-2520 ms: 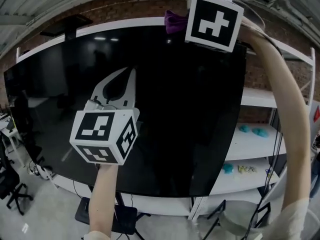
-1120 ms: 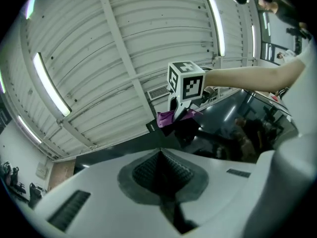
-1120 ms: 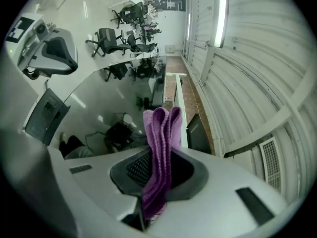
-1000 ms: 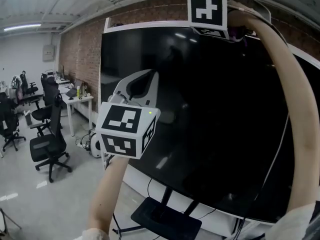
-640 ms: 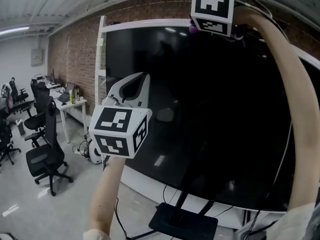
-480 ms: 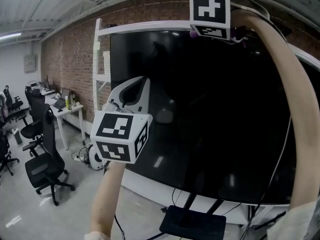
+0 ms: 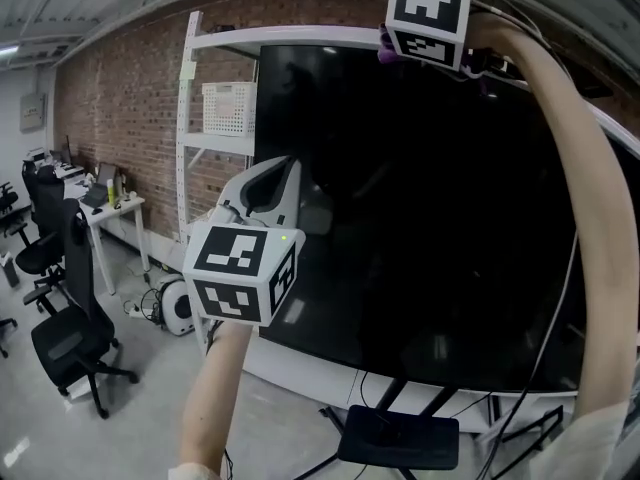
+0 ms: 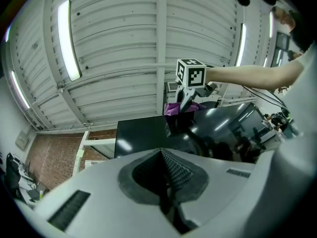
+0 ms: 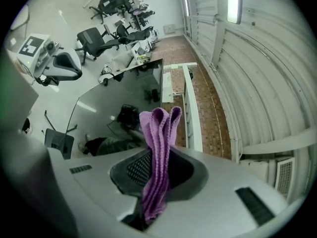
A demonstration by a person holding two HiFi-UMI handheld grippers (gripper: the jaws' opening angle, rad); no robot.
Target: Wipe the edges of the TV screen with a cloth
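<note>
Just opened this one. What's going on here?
A person with a gripper in each hand is cleaning a TV. The right gripper, arm raised, is shut on a purple cloth and holds it at the screen's top edge. The left gripper is shut with nothing in it, held in front of the screen lower down and taking no part.

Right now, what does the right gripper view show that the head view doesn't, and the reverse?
Only the right gripper view: the right gripper with its jaws shut on the folded purple cloth; the head view catches just slivers of purple behind the marker cube. Only the head view: the TV's stand base on the floor and the white basket on the shelf. Both: the black TV screen, the brick wall, office chairs and the left gripper.
</note>
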